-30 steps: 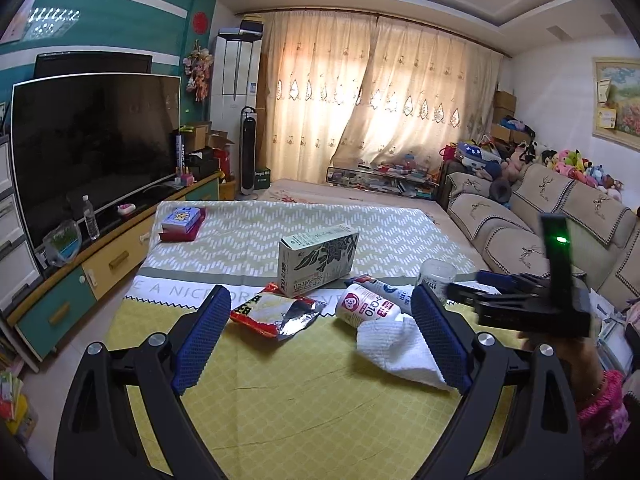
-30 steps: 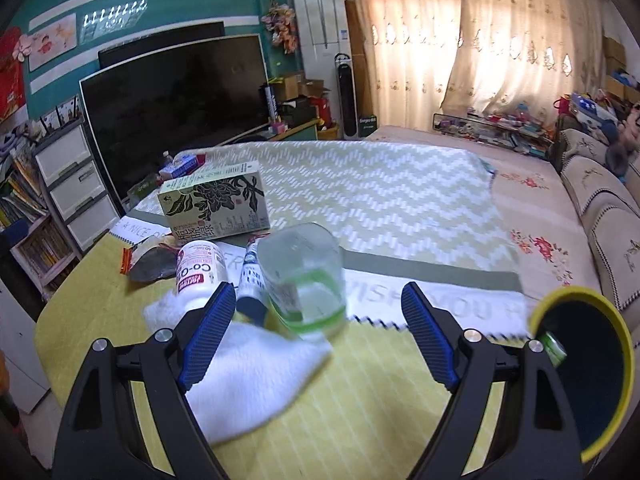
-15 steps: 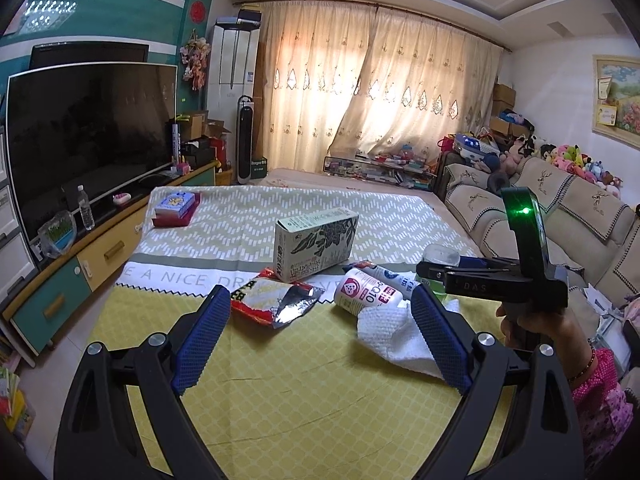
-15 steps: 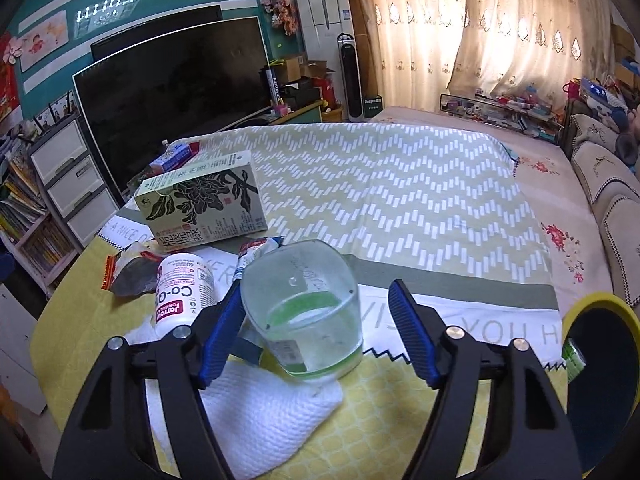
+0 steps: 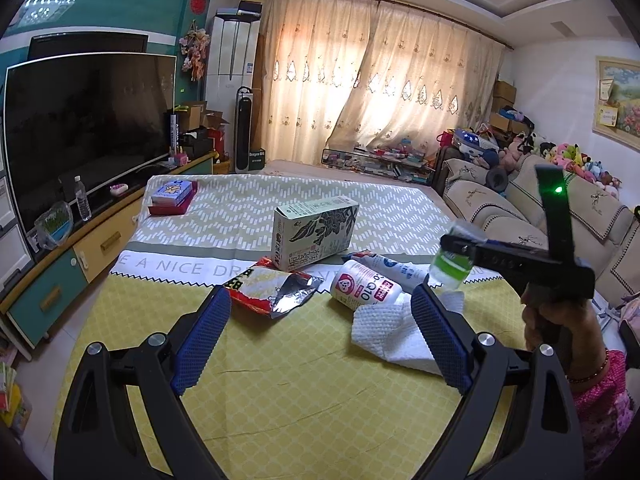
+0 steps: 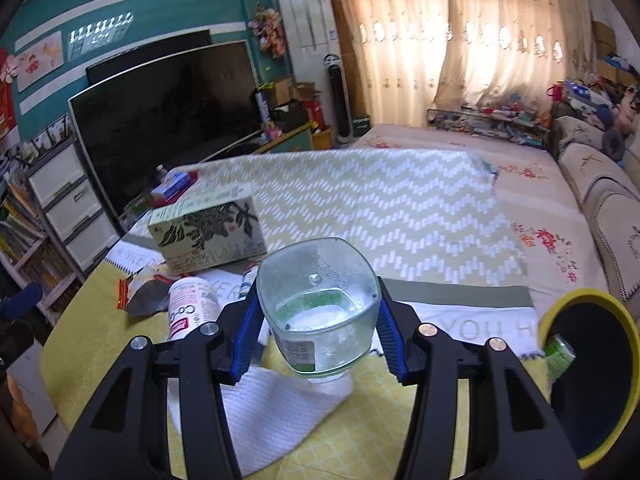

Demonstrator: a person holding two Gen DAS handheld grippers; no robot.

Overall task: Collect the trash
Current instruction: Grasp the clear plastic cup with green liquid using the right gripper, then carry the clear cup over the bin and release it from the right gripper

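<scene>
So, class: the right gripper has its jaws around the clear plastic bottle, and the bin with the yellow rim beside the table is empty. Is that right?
Not quite. The right gripper does have its jaws closing around the clear plastic bottle, but the bin with the yellow rim is not empty: the right wrist view shows a green-labelled item already lying inside it.

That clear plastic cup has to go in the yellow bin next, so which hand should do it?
The right. The right gripper is closing on the clear plastic cup, pads against its sides, and the yellow bin sits just beside it. The left gripper is open and empty over the table.
</scene>
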